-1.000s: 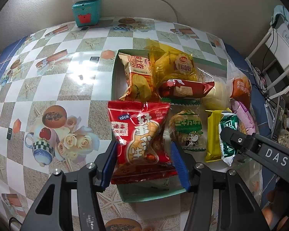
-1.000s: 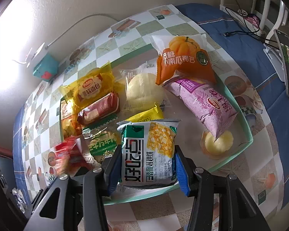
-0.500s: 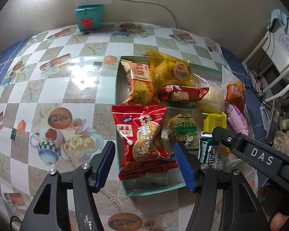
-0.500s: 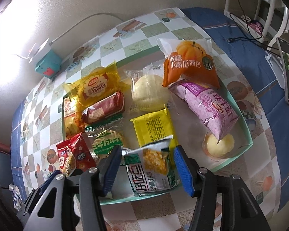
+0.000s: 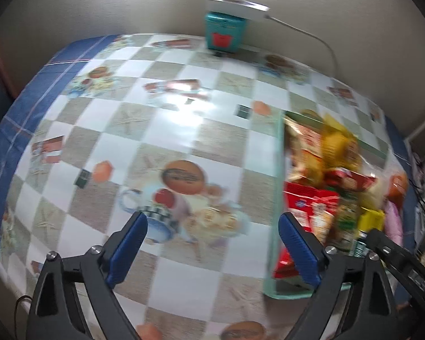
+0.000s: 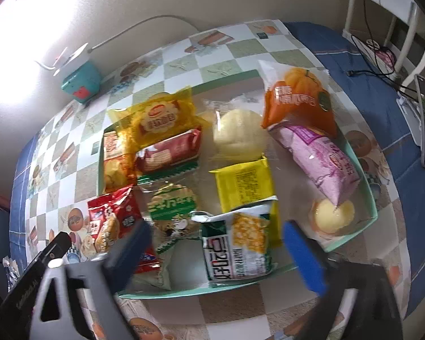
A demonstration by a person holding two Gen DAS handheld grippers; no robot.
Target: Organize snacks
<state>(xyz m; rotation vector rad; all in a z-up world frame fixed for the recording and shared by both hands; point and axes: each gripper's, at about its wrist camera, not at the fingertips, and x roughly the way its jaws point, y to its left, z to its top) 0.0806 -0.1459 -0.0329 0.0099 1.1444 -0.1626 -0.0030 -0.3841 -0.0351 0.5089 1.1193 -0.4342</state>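
Bench [image 5: 161,130]: checkered cloth. Green tray [image 6: 372,198] on bench, full of snacks. Corn packet [image 6: 238,243] flat at tray's near edge, long axis toward camera. Right hand-held gripper [image 6: 215,249]: jaws opening, astride packet, not pressing. Left hand-held gripper [image 5: 212,240]: jaws opening, nothing between, beside tray over bare bench.

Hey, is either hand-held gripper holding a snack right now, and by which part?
Neither. Left hand-held gripper and right hand-held gripper are opening, gripping nothing.

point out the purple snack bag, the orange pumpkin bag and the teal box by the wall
purple snack bag [image 6: 323,158], right wrist view, middle of bag
orange pumpkin bag [image 6: 297,99], right wrist view, printed front
teal box [image 5: 225,31], left wrist view, front face
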